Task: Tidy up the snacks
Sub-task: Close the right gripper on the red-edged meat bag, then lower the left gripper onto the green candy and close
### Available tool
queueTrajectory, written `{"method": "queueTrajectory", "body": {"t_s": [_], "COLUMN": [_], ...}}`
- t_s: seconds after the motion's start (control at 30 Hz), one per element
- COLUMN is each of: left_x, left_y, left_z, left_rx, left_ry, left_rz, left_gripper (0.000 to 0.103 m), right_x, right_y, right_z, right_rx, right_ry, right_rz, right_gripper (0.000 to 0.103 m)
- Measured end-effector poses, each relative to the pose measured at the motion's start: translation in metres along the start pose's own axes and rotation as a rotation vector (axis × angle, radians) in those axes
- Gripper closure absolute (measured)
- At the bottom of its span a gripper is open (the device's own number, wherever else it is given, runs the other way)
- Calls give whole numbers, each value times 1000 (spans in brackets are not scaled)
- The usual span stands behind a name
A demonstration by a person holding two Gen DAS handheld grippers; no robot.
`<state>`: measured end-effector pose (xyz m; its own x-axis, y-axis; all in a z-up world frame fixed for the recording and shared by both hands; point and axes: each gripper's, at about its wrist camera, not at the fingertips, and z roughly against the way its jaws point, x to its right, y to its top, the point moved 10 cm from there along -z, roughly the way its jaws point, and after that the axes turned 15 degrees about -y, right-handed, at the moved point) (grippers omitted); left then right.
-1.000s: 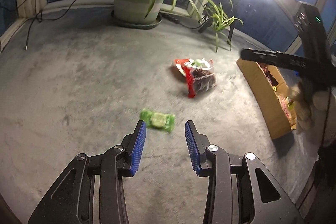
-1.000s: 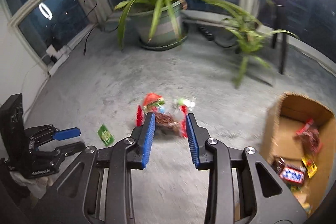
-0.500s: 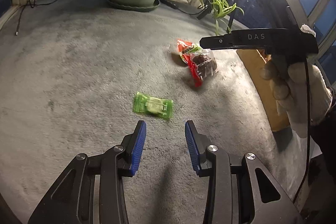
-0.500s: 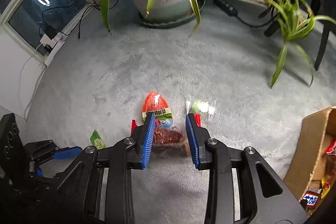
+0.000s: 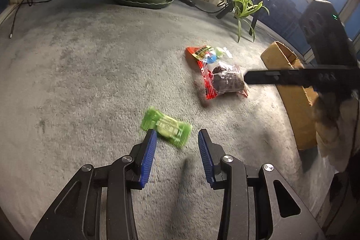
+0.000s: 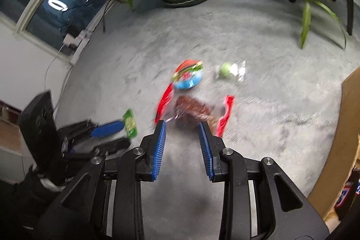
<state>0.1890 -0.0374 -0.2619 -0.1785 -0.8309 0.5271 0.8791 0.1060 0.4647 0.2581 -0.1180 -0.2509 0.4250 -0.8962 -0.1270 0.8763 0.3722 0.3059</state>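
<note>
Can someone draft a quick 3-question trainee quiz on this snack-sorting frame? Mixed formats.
1. True or false: the left gripper is shut on the green candy wrapper.
2. Multiple choice: which snack lies just ahead of the right gripper? A) the green candy wrapper B) the red-edged bag of dark snacks C) the small green ball candy
3. Fill in: the sorted snacks go into the ____ at the carpet's edge.

Key
1. False: its jaws stand apart, and the wrapper lies on the carpet at their tips.
2. B
3. cardboard box
</note>
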Motion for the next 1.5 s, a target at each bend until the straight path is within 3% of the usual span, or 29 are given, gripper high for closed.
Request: {"method": "queueTrajectory", "body": {"t_s": [0.17, 0.23, 0.47, 0.7, 0.87, 1.07, 1.43, 1.47, 1.5], "left_x": [-5, -6, 1, 0, -2, 0, -1, 1, 1], "left_y": [-1, -2, -3, 5, 8, 8, 6, 7, 7], "left_z": [12, 12, 2, -2, -5, -5, -4, -6, -6], "left_rx": [22, 15, -10, -8, -18, -13, -30, -31, -32], "left_ry": [6, -2, -3, 3, 18, 42, 41, 40, 39], "left_rz": [21, 24, 1, -17, -43, -56, -66, -65, -65], "left_gripper": [66, 66, 66, 66, 66, 66, 66, 66, 66], "right_x": [7, 6, 1, -15, -16, -28, -34, -36, -37], "right_y": [19, 27, 28, 2, 8, 2, 10, 11, 12], "right_z": [7, 3, -22, -14, -4, -19, -29, -30, -30], "right_rx": [69, 73, 20, -44, 20, -26, -2, 0, 2], "right_ry": [-38, -30, -12, 51, -38, -105, -220, -233, -257], "right_rz": [3, 12, 44, 85, 175, 315, 434, 457, 488], "right_gripper": [67, 54, 54, 54, 54, 50, 49, 48, 39]}}
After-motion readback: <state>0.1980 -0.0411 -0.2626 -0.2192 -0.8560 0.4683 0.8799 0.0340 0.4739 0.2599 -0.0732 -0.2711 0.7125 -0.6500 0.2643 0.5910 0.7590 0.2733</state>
